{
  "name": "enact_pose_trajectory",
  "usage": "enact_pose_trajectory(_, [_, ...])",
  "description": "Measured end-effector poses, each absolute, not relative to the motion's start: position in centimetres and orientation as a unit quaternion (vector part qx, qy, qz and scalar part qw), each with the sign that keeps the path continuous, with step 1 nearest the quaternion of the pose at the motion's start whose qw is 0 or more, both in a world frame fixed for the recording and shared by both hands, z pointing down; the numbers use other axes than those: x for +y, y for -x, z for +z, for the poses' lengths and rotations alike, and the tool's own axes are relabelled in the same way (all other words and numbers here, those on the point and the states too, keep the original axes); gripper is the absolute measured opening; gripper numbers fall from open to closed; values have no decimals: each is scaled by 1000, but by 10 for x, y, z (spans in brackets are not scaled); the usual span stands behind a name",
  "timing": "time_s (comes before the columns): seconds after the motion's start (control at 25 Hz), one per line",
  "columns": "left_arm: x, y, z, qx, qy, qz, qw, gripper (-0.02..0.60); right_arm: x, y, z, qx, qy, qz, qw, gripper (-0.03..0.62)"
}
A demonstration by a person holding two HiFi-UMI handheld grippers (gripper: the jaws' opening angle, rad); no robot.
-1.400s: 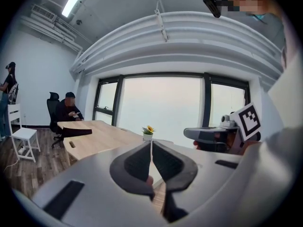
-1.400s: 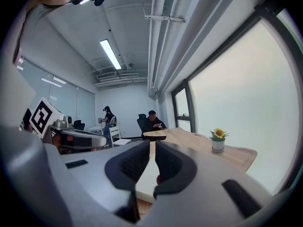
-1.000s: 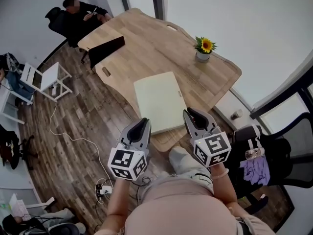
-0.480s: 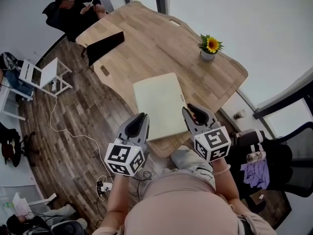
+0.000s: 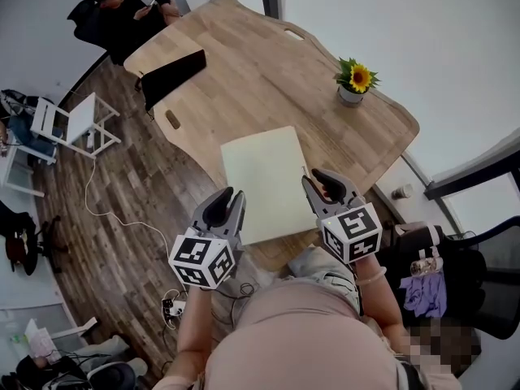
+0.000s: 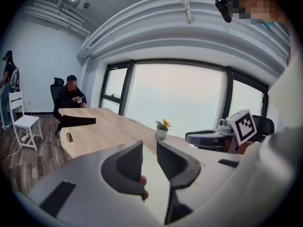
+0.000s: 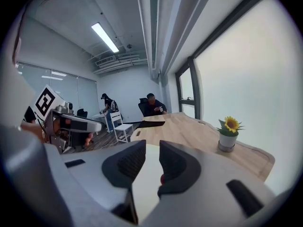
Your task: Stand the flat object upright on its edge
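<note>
1. Left gripper (image 5: 230,195): jaws narrowly apart, just been opening, nothing clasped; at the board's near left edge.
2. Right gripper (image 5: 318,177): jaws likewise parted, just been opening, empty; at the board's right edge.
3. Cream board (image 5: 264,177): flat on the desk (image 5: 244,63), near end.
4. Potted sunflower (image 5: 356,84), far right.
5. Black folded item (image 5: 172,75), far left.

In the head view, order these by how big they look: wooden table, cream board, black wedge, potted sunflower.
1. light wooden table
2. pale cream flat board
3. black wedge-shaped object
4. small potted yellow sunflower
</note>
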State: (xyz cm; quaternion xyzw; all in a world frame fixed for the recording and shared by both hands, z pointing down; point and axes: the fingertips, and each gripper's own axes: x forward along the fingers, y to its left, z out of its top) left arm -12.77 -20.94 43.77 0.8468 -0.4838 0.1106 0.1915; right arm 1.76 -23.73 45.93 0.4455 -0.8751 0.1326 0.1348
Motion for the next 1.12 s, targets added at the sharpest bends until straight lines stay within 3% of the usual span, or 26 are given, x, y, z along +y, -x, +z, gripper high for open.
enact_pose_trajectory(1.12, [-283, 177, 540, -505, -781, 132, 343, 147, -316, -14, 557, -874, -379, 211, 220, 141])
